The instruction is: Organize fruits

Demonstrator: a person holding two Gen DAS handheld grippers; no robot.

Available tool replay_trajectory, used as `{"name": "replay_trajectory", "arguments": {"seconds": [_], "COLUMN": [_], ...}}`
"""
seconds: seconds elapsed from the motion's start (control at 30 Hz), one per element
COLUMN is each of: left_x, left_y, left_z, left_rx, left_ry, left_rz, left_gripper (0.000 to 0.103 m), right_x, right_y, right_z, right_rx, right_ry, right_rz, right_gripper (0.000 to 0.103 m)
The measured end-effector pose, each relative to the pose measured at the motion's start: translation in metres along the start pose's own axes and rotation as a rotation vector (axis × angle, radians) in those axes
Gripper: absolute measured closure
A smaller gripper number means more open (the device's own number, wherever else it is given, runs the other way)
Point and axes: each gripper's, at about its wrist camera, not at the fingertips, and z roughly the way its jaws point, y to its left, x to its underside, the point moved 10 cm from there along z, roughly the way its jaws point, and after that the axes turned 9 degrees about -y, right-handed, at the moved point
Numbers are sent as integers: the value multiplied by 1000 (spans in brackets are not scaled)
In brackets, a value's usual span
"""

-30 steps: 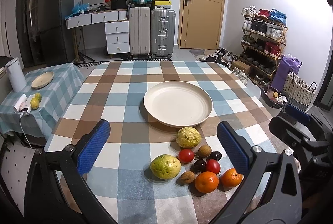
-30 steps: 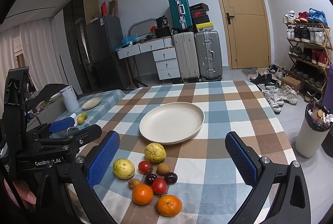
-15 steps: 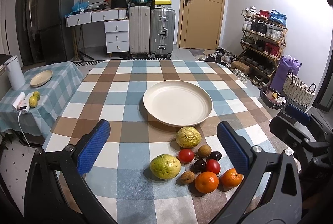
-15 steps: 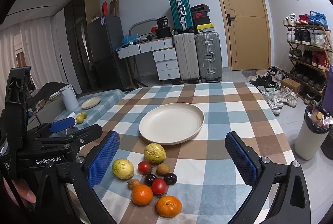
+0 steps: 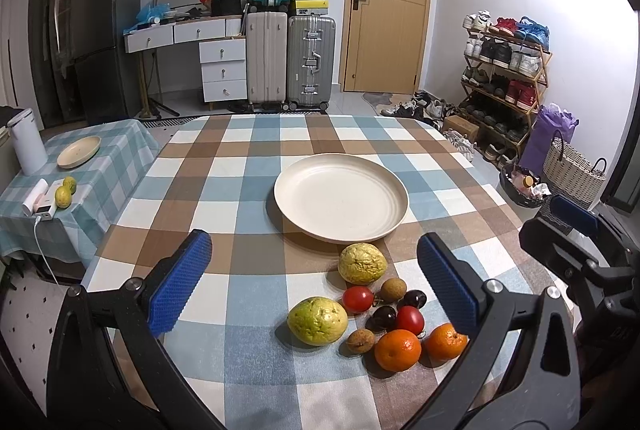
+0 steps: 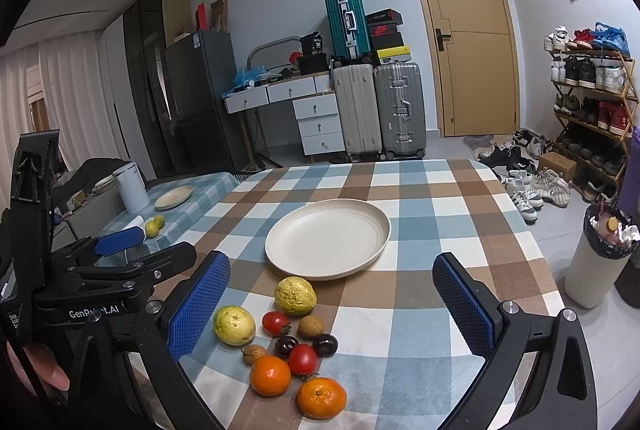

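Left gripper [image 5: 314, 282], right gripper [image 6: 330, 304]: jaws wide apart, side by side.

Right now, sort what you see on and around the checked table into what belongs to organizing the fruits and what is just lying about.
Belongs to the job:
cream plate
two guavas
two oranges
two tomatoes
two dark plums
two small brown fruits
left tool, open
right tool, open

Just lying about:
side table with small plate
white canister
suitcases
shoe rack

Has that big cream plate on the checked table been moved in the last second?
No. The plate sits on the same brown and blue squares of the tablecloth as before, and the bumpy yellow fruit just in front keeps the same gap to it.
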Motion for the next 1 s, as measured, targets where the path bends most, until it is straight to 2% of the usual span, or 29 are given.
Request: {"name": "replay_trajectory", "arguments": {"seconds": [0.73,1.0], "left_x": [9,31], "left_y": [-4,-9], "left_z": [11,30], "left_rx": [10,29], "left_ry": [14,66], "left_rz": [-3,-11], "left_gripper": [0,0], "right_x": [-2,3], "right_y": [-1,-8], "right_z": [0,4], "right_rx": [1,5], "right_ry": [-1,11], "right_rz": [2,17], "right_gripper": [0,0]}}
